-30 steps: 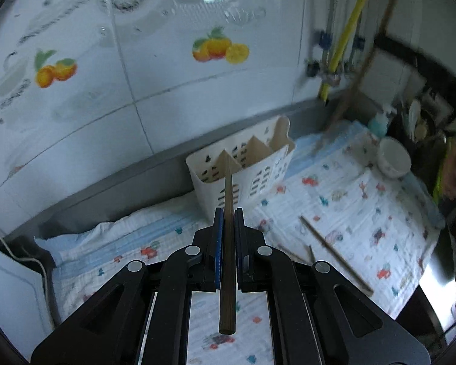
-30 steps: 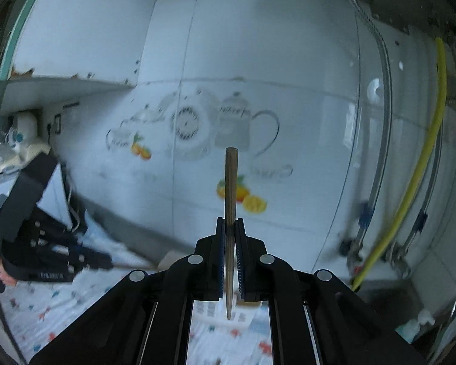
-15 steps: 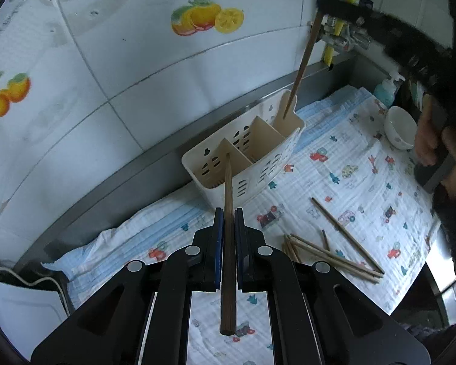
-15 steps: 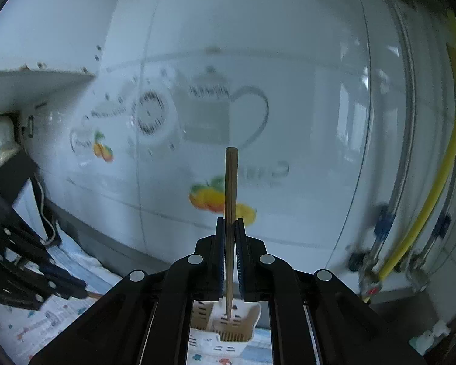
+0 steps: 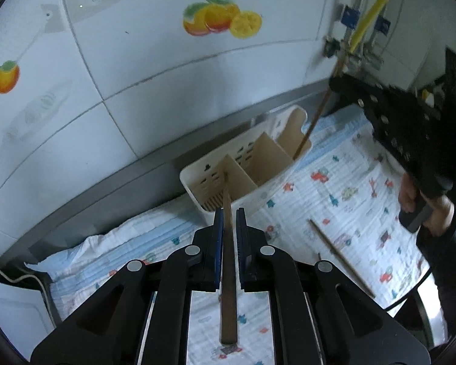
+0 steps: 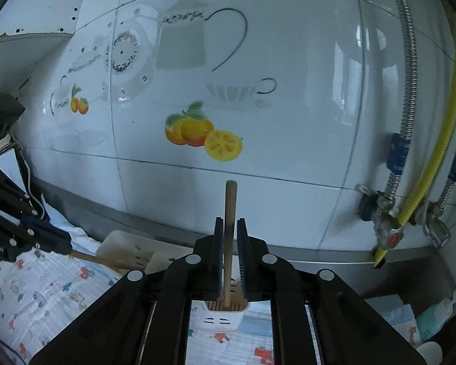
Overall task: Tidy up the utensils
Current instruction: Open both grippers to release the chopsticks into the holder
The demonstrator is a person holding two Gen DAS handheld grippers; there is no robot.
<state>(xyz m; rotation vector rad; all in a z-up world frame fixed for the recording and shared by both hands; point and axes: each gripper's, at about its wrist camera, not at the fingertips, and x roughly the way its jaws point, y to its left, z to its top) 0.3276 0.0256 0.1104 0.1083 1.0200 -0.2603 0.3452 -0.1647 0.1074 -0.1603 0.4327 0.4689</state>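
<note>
A cream slotted utensil holder with three compartments stands on the patterned cloth by the tiled wall; it also shows in the right wrist view. My left gripper is shut on a wooden chopstick whose tip points at the holder's near compartment. My right gripper is shut on another wooden chopstick, held upright with its lower end in the holder's far compartment. That chopstick and the right gripper body show in the left wrist view.
Loose chopsticks lie on the cloth right of the holder. A yellow hose and metal valves hang on the wall at right. A soap bottle sits at the far right. A white cable lies at the left.
My right gripper has come down over the holder and its chopstick's lower end has entered the far compartment. My left gripper has moved closer to the holder with its chopstick.
</note>
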